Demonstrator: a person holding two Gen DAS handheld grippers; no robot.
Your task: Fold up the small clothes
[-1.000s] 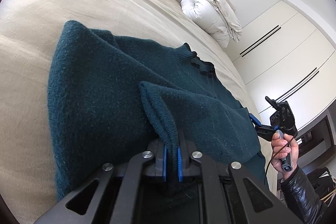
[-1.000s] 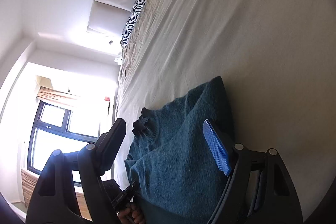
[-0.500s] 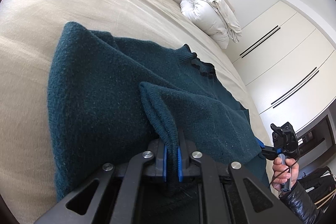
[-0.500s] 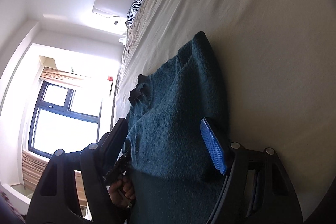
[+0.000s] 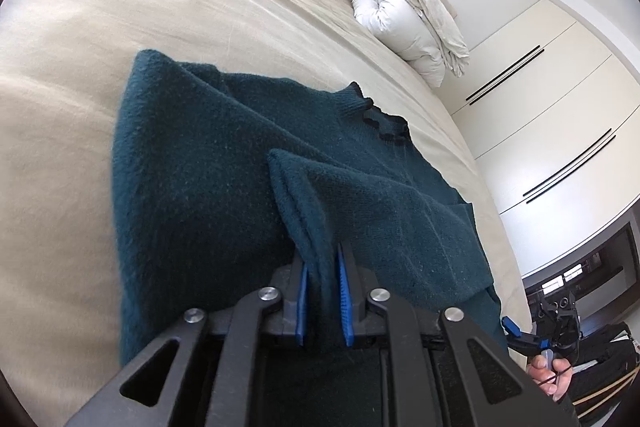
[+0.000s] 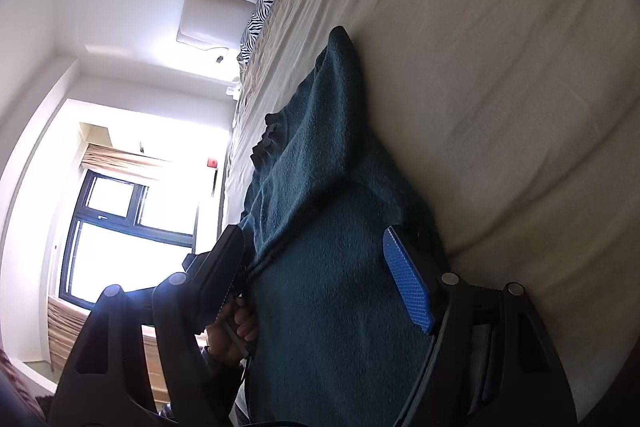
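one teal sweater (image 5: 224, 163), thick soft knit, likely limp and light, spread on the bed (image 5: 72, 75) ahead of both claws; left gripper (image 5: 323, 301) pinched on a raised fold, right gripper (image 6: 320, 267) wide, straddling the hem edge, best grabbed there.

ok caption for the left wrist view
Left gripper pinching a fold of the teal sweater on the beige bed.

Dark teal knit sweater (image 5: 208, 163), partly folded, spread flat, black-trimmed collar, one folded edge raised
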